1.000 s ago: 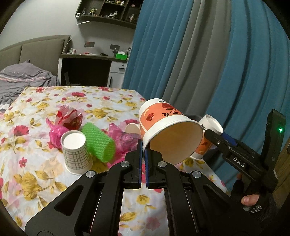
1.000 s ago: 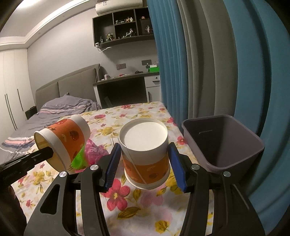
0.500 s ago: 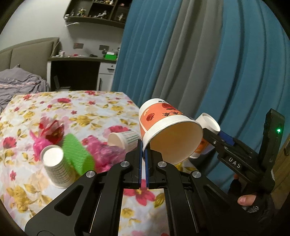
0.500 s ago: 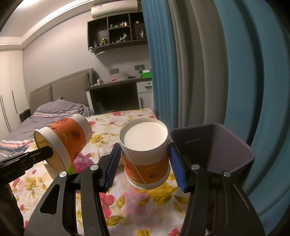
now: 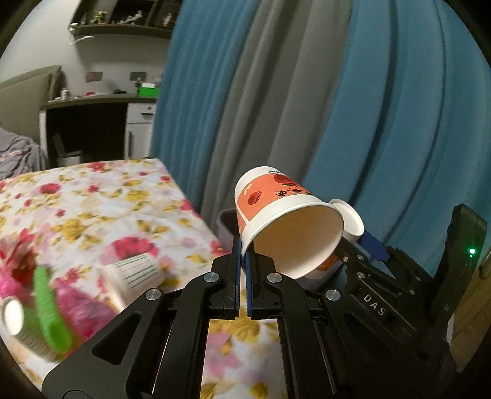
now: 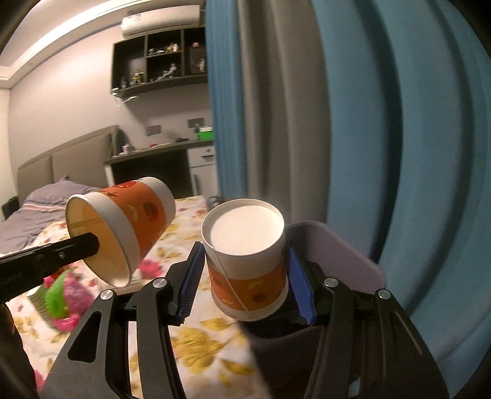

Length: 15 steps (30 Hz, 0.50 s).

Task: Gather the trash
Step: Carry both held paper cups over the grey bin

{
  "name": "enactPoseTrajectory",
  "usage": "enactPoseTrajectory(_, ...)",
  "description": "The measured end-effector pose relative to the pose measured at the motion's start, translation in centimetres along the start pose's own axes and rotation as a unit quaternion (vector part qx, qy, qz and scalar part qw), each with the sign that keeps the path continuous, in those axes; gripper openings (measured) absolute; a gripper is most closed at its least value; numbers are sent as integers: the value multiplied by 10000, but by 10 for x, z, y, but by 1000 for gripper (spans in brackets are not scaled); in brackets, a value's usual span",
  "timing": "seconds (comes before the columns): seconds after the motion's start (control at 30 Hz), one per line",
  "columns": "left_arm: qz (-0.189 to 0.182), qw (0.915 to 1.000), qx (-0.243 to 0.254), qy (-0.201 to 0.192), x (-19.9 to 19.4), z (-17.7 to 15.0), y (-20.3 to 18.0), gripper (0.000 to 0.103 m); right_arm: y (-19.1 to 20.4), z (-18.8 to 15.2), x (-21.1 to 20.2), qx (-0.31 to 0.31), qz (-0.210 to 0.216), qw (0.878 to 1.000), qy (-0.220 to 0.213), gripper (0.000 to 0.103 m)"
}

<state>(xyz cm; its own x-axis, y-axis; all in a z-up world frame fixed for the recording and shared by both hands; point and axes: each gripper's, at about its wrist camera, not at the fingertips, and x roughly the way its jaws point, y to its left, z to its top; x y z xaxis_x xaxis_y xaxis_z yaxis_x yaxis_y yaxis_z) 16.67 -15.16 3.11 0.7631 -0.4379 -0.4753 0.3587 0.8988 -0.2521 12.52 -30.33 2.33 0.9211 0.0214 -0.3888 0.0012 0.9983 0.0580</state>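
Clamping orange cups [image 5: 276, 208], both grippers [image 6: 245, 276] near the bin [image 6: 337, 245].

You are working in a home bedroom: a bed [image 6: 40, 202] with padded headboard [image 6: 61, 159], desk [image 6: 153, 153], figurine shelves [image 6: 159, 67], wall air conditioner [image 6: 159, 21], full-length curtains [image 6: 337, 122].

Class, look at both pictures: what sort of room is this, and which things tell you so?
Most likely a bedroom: a bed with a padded headboard, a desk against the wall, and a wall shelf of figurines.
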Motion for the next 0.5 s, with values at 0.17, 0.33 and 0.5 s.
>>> enactPoseTrajectory(0.17,-166,9994,24,296,46,5,-17,2,-28,2,18,111,-242,9996,70,53)
enactPoseTrajectory(0.33,-305,9978,53,586,88,6,-30,2,-50,-8,34,239,-379,9987,250,53)
enactPoseTrajectory(0.5,-362,9963,22,775,122,8,-34,2,-62,-16,48,319,-416,9977,419,53)
